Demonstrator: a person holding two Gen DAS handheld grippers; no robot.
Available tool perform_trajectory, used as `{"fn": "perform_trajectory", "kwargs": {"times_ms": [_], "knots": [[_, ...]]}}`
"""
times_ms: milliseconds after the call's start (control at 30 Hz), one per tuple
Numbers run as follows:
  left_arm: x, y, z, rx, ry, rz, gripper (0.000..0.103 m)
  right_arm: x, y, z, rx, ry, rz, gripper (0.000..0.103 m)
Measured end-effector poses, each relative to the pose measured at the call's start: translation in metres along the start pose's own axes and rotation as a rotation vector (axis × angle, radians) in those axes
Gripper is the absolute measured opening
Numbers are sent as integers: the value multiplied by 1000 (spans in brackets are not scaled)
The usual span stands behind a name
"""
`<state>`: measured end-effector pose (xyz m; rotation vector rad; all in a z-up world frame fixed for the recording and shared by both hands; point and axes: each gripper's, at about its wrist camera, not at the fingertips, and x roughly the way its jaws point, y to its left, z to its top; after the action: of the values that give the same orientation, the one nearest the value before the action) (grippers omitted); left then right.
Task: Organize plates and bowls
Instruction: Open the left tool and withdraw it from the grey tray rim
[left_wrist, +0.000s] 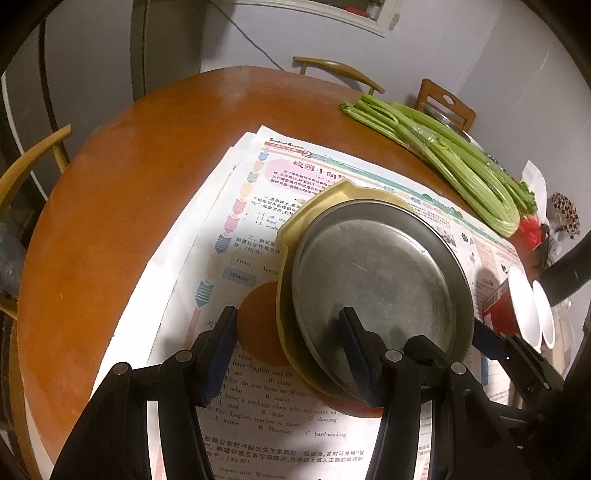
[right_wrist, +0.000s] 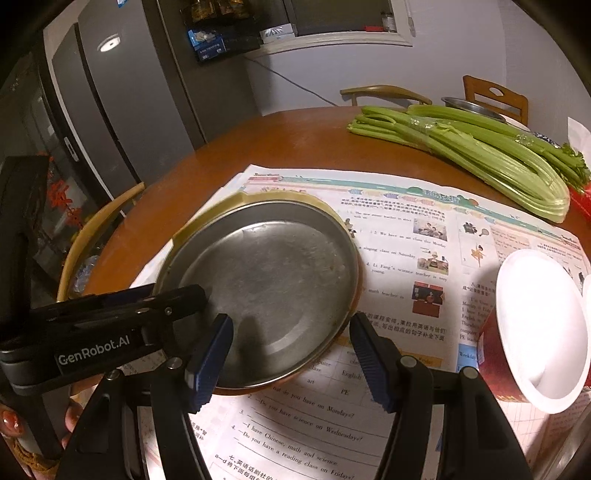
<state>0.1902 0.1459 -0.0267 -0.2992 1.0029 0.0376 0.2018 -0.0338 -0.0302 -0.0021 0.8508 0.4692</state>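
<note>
Plates are stacked; the bowls are not yet put in order

The metal plate lies inside the yellow plate on the newspaper, so this part looks done. The left gripper is spread wide, one finger over the metal plate and one outside the rims, holding nothing. The right gripper is also spread, empty, at the near rim. The red bowl, white inside, waits tilted at the right, apart from the plates.
</note>
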Motion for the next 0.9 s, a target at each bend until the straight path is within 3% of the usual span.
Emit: {"fn": "perform_trajectory", "kwargs": {"times_ms": [233,600,900], "knots": [[-5,4,-3,-12,-17,29,57,-11,-9,2,31,-40,2,65],[-56,4,-15,-24,-145,86,57,-36,-7,2,28,-88,10,65],[-81,1,-31,-45,-181,59,57,-64,1,-3,-3,-131,22,66]]}}
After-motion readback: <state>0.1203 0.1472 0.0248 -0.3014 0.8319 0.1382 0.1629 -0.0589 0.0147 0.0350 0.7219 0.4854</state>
